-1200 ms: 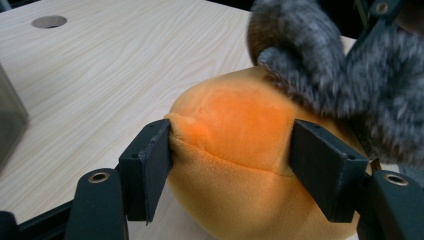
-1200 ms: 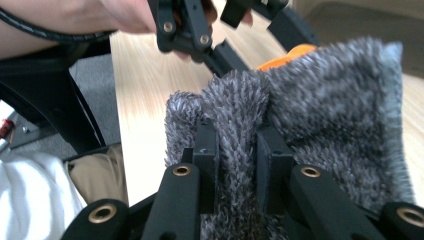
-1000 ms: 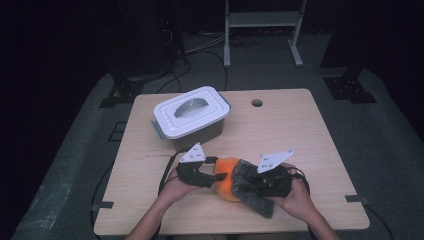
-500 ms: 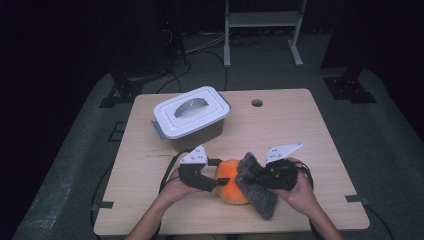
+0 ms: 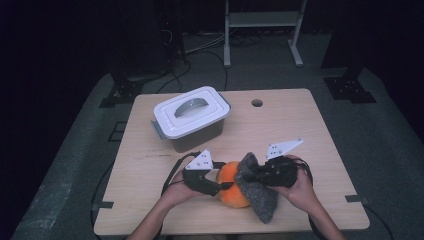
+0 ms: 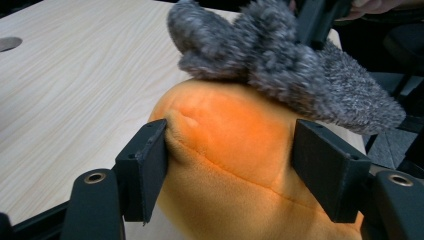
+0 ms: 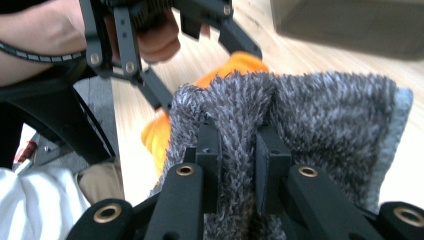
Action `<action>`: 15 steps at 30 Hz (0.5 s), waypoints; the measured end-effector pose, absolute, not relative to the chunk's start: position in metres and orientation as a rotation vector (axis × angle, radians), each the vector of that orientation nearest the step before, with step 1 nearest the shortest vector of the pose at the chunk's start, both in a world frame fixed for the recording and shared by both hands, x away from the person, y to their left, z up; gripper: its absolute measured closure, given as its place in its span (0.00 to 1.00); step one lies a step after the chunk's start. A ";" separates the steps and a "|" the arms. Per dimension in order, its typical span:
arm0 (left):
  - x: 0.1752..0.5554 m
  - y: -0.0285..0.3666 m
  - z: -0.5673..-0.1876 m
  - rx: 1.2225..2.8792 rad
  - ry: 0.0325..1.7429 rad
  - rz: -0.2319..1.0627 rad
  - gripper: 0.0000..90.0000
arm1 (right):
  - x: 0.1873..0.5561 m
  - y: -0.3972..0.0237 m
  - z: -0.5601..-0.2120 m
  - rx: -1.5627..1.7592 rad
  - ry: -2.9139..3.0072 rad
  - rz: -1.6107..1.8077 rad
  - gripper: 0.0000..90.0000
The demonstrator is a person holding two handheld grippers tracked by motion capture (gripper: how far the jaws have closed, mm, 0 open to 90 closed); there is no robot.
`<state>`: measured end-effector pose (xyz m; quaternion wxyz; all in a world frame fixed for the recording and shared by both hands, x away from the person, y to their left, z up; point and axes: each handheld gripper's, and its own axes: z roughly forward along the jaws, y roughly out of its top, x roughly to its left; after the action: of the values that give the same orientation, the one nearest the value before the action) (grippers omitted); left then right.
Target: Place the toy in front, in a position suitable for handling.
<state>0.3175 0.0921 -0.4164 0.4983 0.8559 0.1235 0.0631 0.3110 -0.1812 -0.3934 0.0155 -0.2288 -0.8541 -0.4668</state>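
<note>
An orange plush toy [image 5: 229, 186] lies near the table's front edge. My left gripper [image 5: 224, 186] is shut on it from the left; the pads [image 6: 150, 152] dent its soft side [image 6: 230, 130], and the jaws have just been closing on it. A fuzzy grey cloth [image 5: 260, 197] drapes over the toy's right side and hangs down to the table. My right gripper [image 5: 256, 175] is shut on a bunched fold of that cloth [image 7: 325, 115], pinched tight at the right gripper [image 7: 239, 145]. The orange toy [image 7: 235, 65] peeks out behind the cloth.
A white lidded plastic box [image 5: 190, 117] with a handle stands at the back left of the wooden table [image 5: 300, 130]. A cable hole [image 5: 257, 103] sits near the far edge. Cables trail off the left front side.
The right gripper has lifted the grey cloth's upper end up and against the orange toy's right side. The left gripper has stayed on the toy.
</note>
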 end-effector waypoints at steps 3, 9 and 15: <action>0.323 0.097 -0.417 2.056 0.350 0.126 0.34 | 0.309 -0.184 -0.398 -0.706 -2.664 -1.399 0.84; 0.321 0.095 -0.417 2.074 0.329 0.135 0.35 | 0.308 -0.189 -0.399 -0.673 -2.628 -1.359 0.85; 0.309 0.085 -0.413 2.086 0.191 0.168 0.37 | 0.313 -0.193 -0.381 -0.740 -2.605 -1.514 0.84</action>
<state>0.3091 0.0852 -0.4135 0.4970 0.8614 0.0789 0.0693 0.3135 -0.1934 -0.3811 0.0193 -0.2384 -0.8395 -0.4879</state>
